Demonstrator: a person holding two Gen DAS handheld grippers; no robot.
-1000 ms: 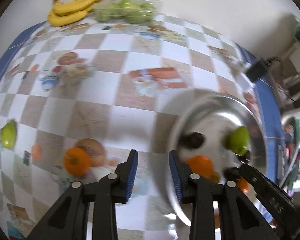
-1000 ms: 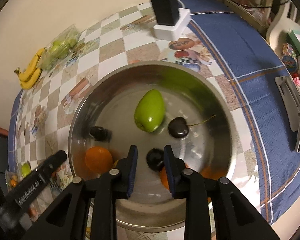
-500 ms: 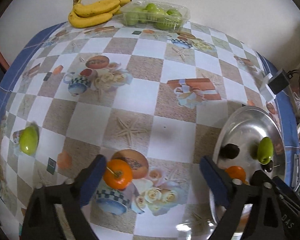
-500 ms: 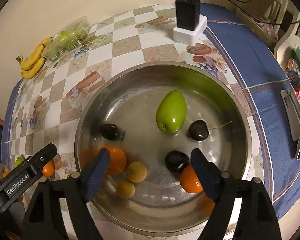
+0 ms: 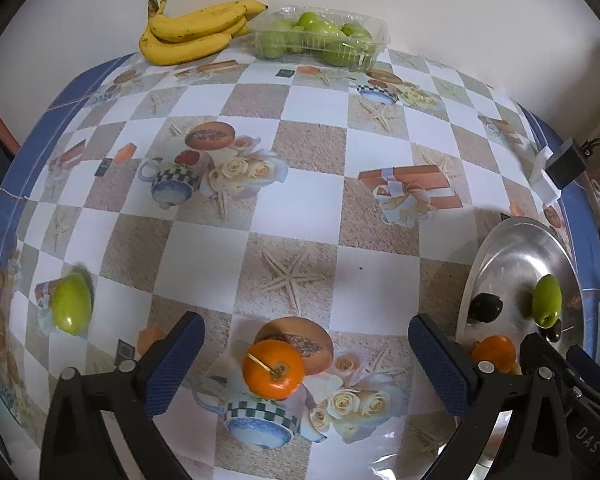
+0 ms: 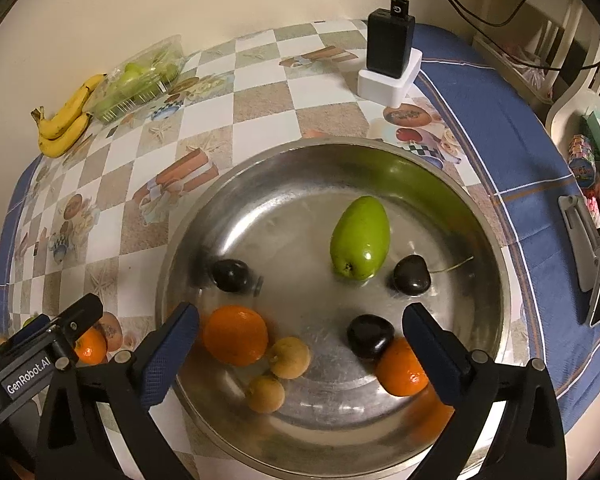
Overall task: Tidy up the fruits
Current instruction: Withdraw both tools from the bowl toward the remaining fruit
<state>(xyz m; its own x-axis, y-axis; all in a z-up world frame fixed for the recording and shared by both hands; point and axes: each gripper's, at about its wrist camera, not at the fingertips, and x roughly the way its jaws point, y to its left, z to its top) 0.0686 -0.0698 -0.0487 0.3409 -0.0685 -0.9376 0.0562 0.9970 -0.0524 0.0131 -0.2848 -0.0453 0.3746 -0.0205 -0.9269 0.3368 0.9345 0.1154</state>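
A steel bowl (image 6: 496, 280) holds a green oval fruit (image 6: 360, 238) at 1 o'clock, stem end toward the near rim, with dark cherries at 9 (image 6: 231, 275), 3 (image 6: 411, 275) and 5 o'clock (image 6: 370, 336). Two oranges (image 6: 235, 335) (image 6: 401, 367) and two small tan fruits (image 6: 289, 357) (image 6: 265, 393) lie along its near side. On the checkered cloth outside it, another orange (image 5: 273, 369) rests stem-up, and a second green fruit (image 5: 71, 309) lies well away at 9 o'clock from it.

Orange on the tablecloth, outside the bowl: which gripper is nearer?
Left. The left gripper is open right over the orange, which sits between its fingers. The right gripper is open over the steel bowl, off to the side.
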